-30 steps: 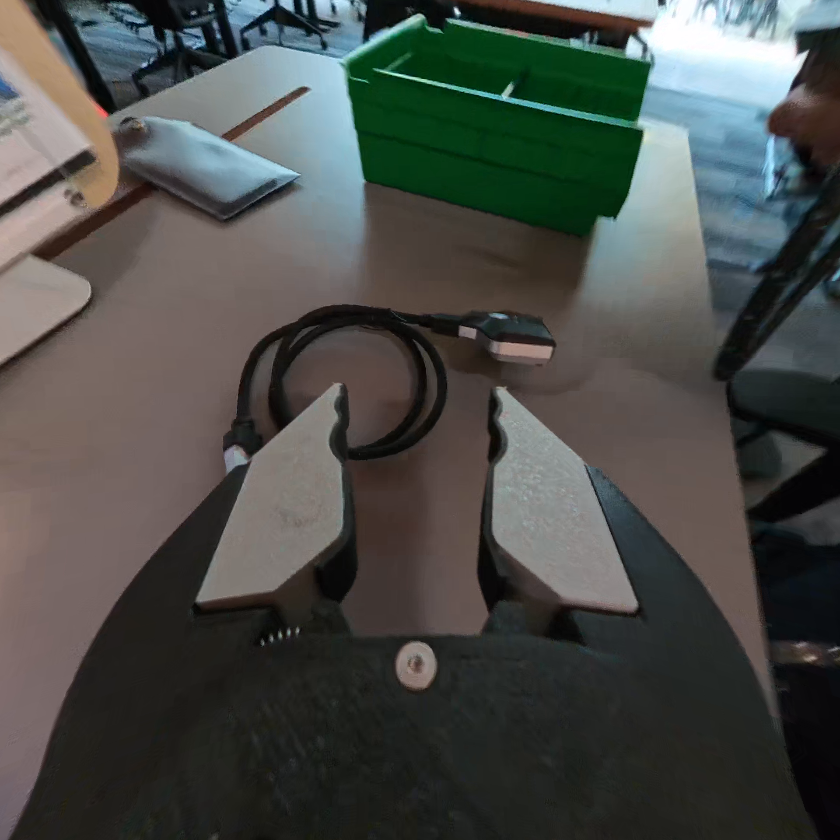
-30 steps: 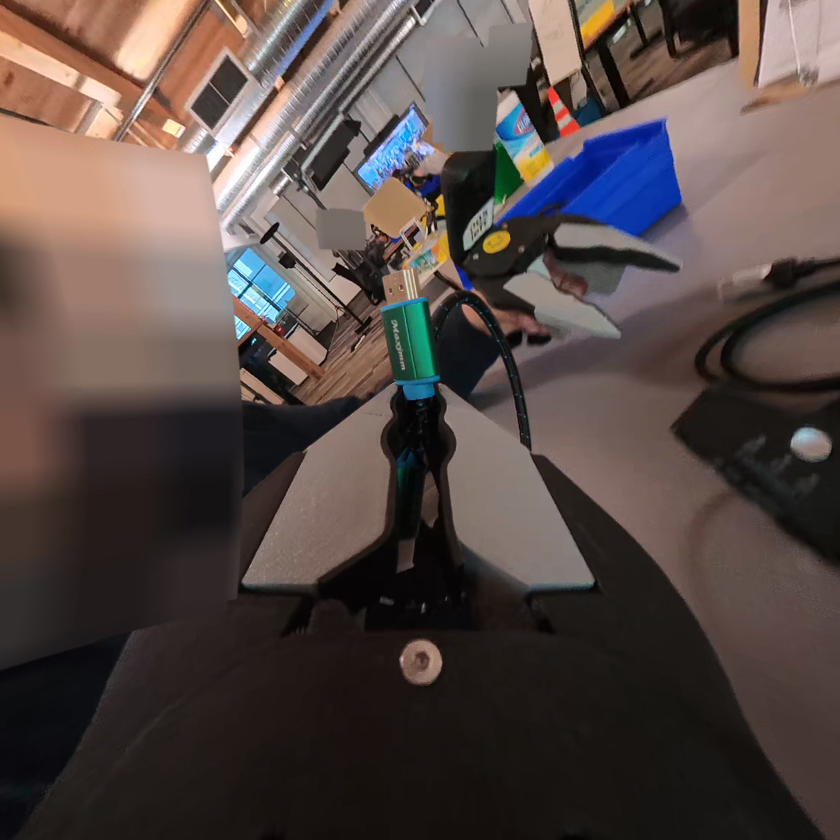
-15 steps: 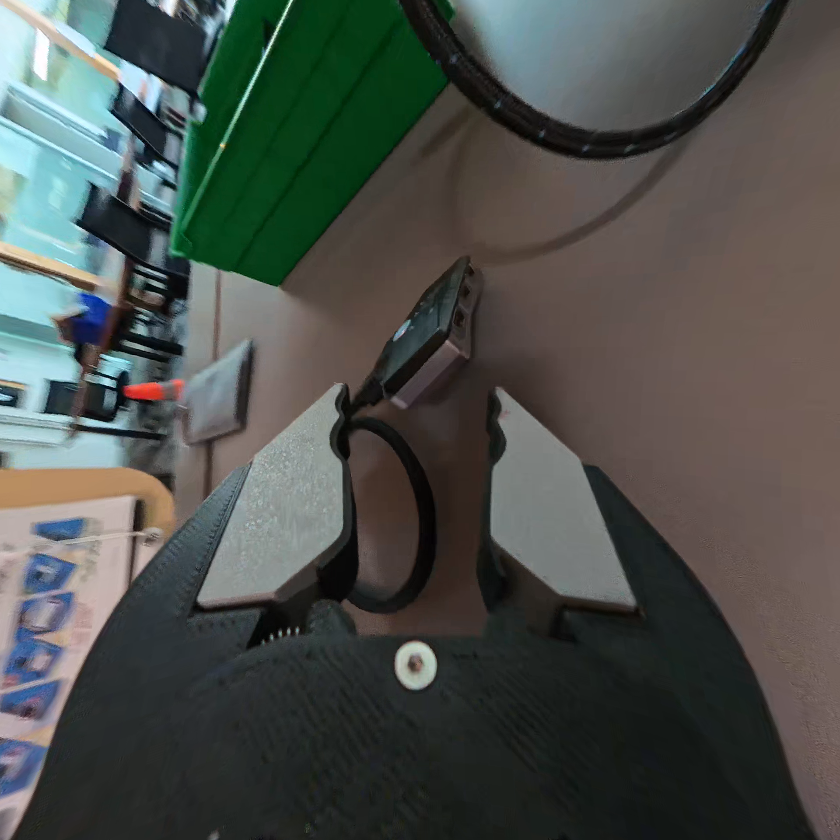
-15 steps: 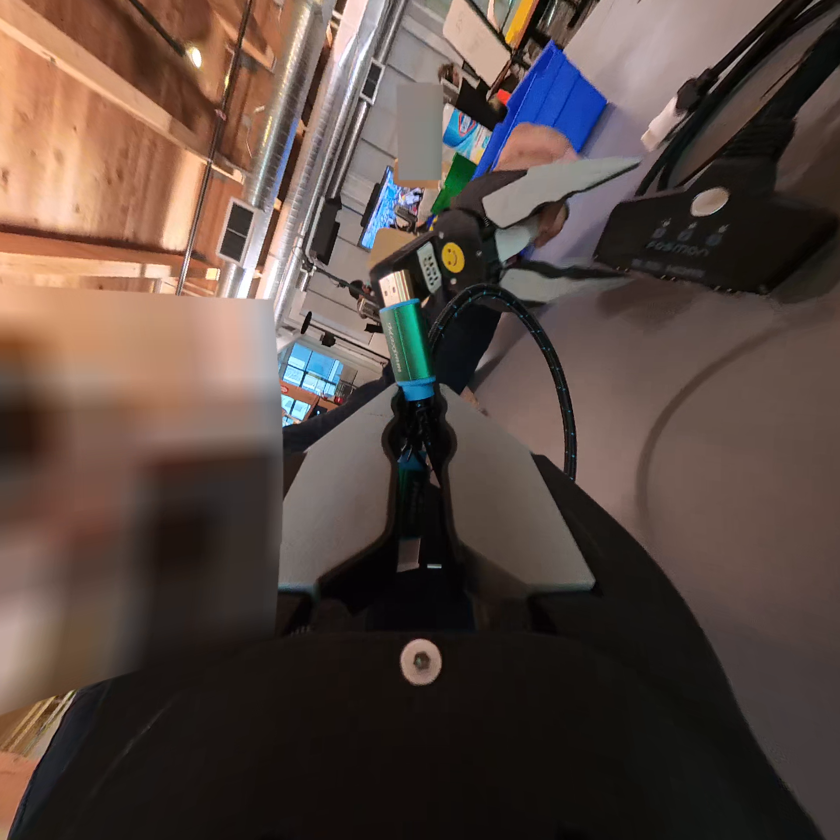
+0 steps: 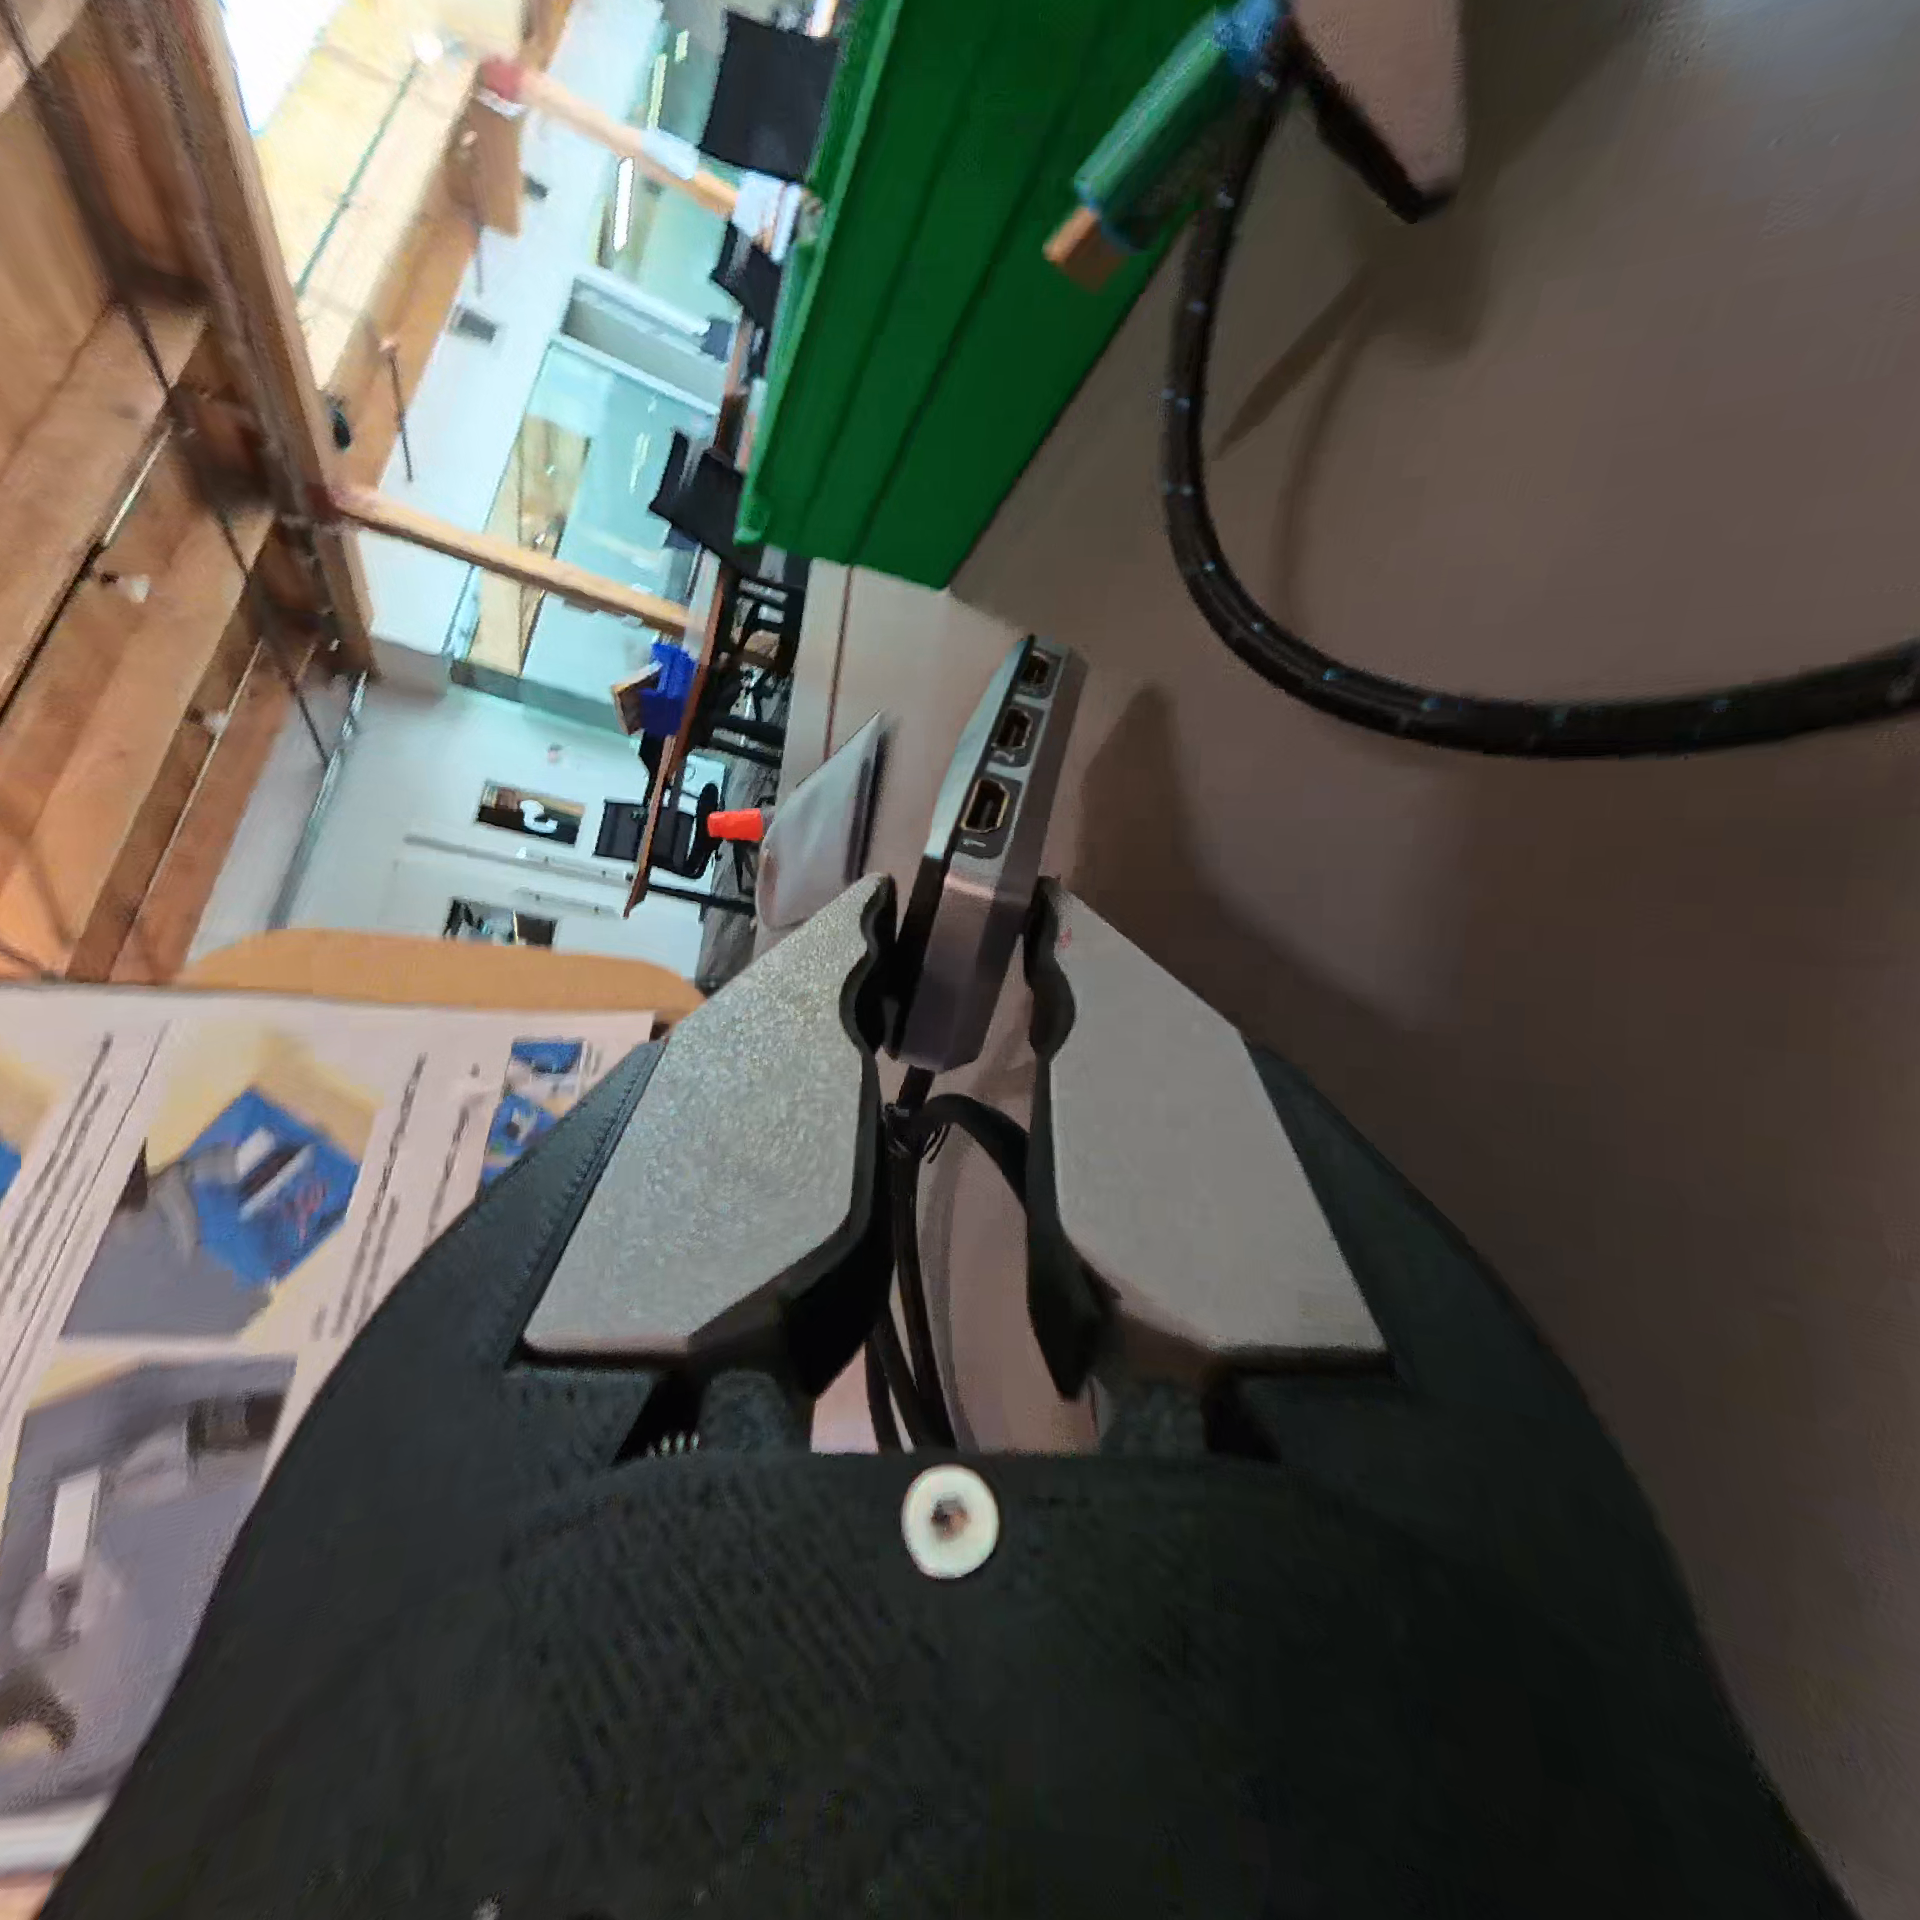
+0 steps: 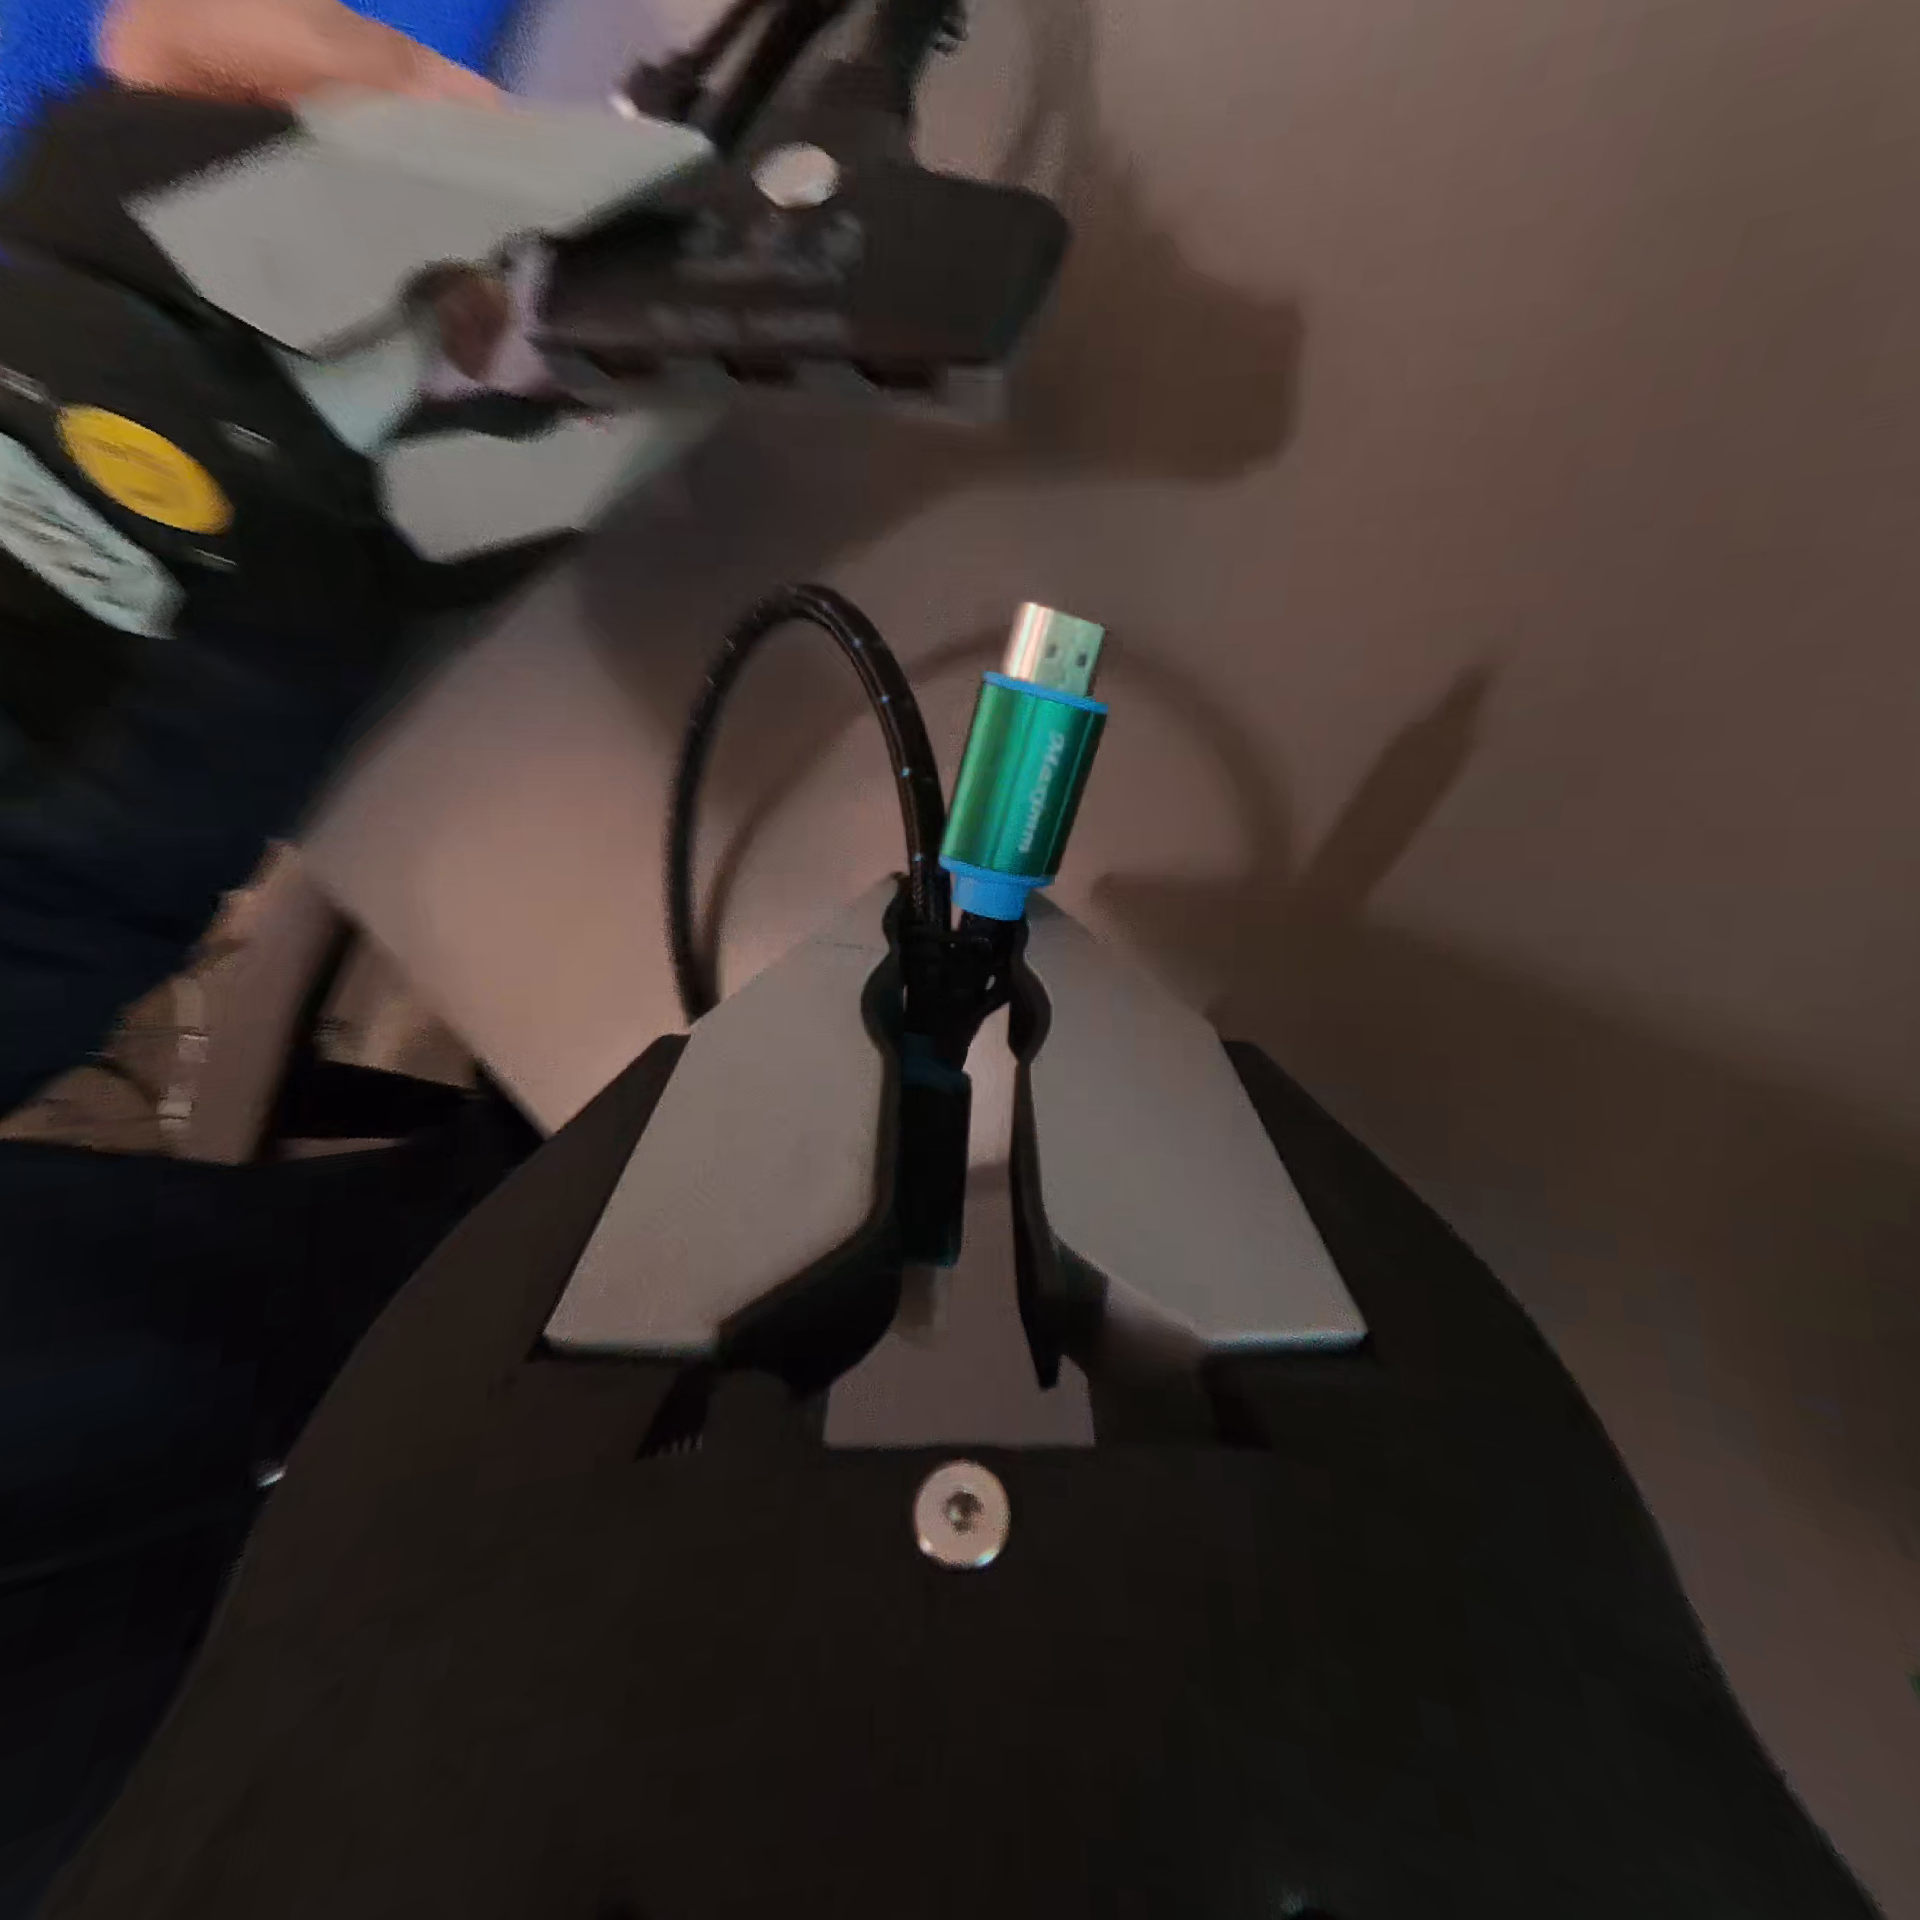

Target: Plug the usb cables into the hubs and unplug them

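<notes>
Grey hub clamped in left tool, green plug's cable pinched in right tool, brown table.

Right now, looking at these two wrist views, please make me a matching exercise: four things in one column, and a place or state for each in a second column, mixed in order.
Things:
1. left hand-held gripper
2. right hand-held gripper
3. green bin
4. gold plug tip

Places or states:
A. standing on the brown table, behind the cable loop
B. bare, pointing away from the fingers
C. shut on the grey adapter hub
D. shut on the braided cable just behind the green connector

Pairs: 1-C, 2-D, 3-A, 4-B
</notes>
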Available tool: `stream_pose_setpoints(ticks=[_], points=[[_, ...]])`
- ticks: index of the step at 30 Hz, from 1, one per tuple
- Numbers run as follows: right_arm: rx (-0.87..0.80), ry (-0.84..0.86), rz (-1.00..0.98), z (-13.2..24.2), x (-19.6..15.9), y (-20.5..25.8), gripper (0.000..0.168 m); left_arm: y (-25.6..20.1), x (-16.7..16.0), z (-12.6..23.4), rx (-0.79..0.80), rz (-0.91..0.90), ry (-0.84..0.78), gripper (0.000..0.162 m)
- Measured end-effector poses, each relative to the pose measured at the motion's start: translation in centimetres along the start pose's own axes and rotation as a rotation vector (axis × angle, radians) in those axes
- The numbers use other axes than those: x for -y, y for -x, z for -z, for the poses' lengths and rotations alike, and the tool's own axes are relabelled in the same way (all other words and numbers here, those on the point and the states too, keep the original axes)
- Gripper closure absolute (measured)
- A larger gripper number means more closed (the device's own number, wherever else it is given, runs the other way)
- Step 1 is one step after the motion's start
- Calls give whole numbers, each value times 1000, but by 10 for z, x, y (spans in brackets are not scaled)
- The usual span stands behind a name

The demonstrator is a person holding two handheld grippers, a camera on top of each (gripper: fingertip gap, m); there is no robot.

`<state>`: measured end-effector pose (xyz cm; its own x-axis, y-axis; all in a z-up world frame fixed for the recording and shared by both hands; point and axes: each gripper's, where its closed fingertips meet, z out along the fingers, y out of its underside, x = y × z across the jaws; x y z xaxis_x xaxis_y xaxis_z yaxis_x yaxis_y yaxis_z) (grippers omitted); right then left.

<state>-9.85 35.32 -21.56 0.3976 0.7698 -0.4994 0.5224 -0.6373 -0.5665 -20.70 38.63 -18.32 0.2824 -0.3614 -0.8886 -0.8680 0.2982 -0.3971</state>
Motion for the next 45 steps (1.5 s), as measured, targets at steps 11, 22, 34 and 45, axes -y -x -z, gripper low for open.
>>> stream_pose_setpoints(ticks=[11,22,34,45], points=[[-294,48,275,-45,22,-25,144,22,-45,26,148,147,155,138],[-342,-55,320,-26,31,-15,120,32,-51,29,73,358,108,139],[-635,-34,480,-42,38,-43,152,23,-54,25,-44,480,109,138],[-892,-102,1283,-21,75,1,158,18,-52,25,-115,533,47,138]])
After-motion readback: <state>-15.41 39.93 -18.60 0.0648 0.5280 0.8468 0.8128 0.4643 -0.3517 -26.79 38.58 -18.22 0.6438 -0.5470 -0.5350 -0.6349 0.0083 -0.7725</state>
